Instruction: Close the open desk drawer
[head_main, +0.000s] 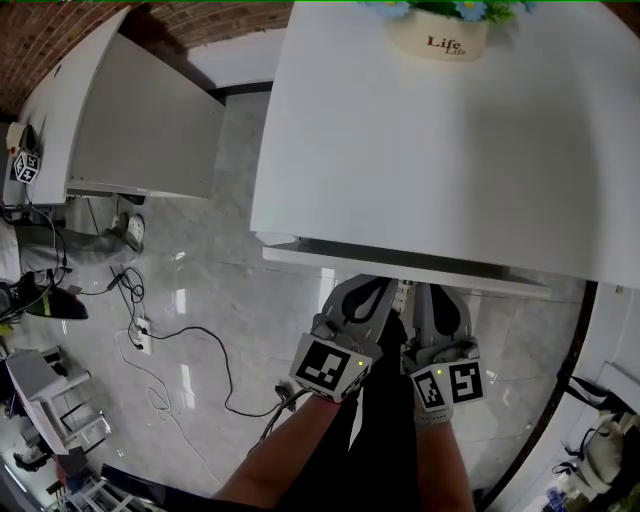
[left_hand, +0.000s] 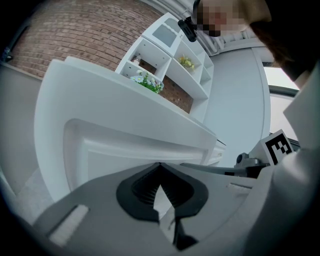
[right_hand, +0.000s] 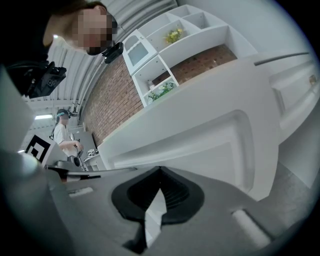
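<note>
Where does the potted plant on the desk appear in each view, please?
Head view: top centre, flower pot at the far edge of the desk.
Left gripper view: upper middle, only its flowers above the desk top.
Right gripper view: upper middle, flowers again over the desk edge.
Shared landmark: the white desk.

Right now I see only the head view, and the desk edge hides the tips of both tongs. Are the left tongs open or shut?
Observer: In the left gripper view, the tongs of the left gripper are shut, tips together, with nothing between them.
Operator: And the right ones?
Observer: The tongs of the right gripper are shut as well, and empty.
Operator: What is in front of them?
Observer: Both point at the white drawer front, which has a recessed panel. I cannot tell whether the tips touch it.
</note>
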